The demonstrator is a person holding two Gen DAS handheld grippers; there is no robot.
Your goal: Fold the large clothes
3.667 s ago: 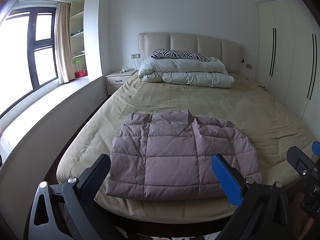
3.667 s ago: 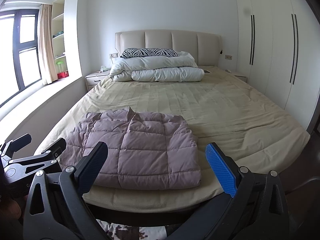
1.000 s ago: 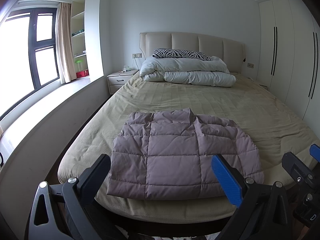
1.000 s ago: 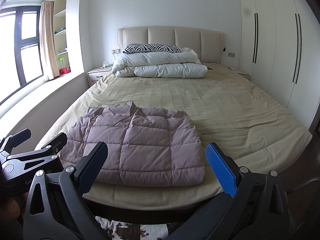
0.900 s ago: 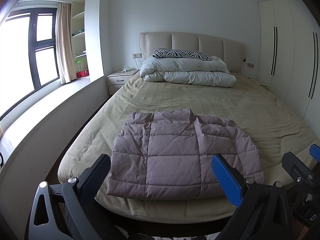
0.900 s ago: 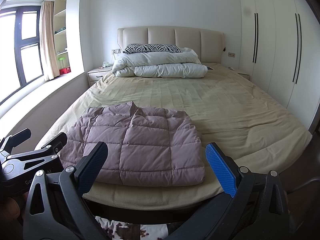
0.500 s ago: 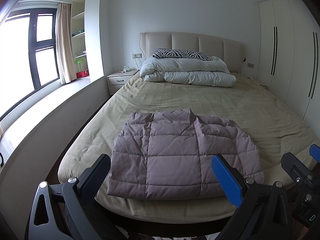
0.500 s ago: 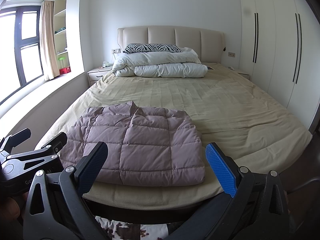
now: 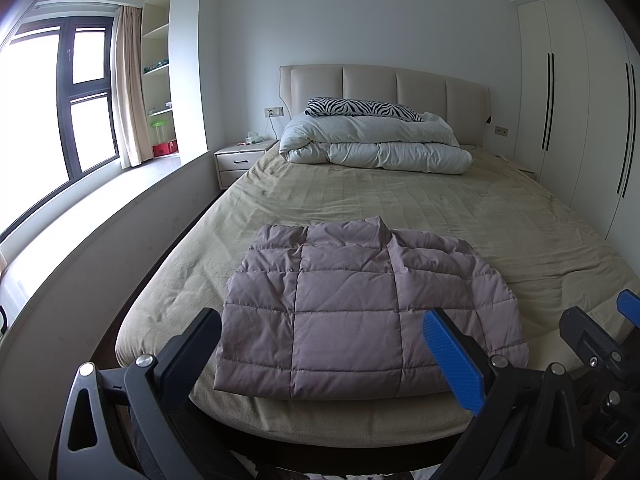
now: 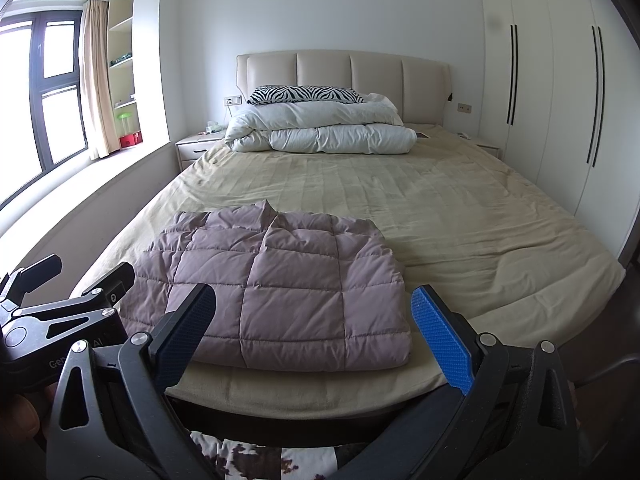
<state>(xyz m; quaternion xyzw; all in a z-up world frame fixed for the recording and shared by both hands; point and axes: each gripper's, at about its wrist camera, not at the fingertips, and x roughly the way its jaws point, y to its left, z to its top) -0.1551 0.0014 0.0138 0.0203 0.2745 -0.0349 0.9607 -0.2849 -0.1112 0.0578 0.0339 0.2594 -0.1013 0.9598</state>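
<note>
The quilted mauve jacket (image 9: pixel 360 312) lay on the bed (image 9: pixel 400 208), at the foot end, at 6 o'clock from the bed's centre in both wrist views. It was already folded into a compact rectangle, collar pointing toward 12 o'clock, sleeves out of sight and judged tucked under. Its near edge sat close to the bed's foot edge without hanging over. The side at 3 o'clock bulged slightly where layers stacked; the outline was otherwise tidy.

The left gripper (image 9: pixel 332 352) was held above and short of the foot of the bed, its fingers spread wide with nothing between them. The right gripper (image 10: pixel 320 336) was held likewise, fingers parted and empty. Neither touched the jacket. In the right wrist view the left gripper appeared at 8 o'clock, apart from the fabric.

At the head of the bed, at 12 o'clock, a white duvet (image 10: pixel 320 128) was rolled up with a zebra-print pillow (image 10: pixel 304 94) on top. Neither was part of the work.

Assessment: the folding appeared finished or very nearly so. What could remain, if anything, was a final halving or pressing down the raised side at 3 o'clock. No other garment awaiting folding was visible on the bed.
</note>
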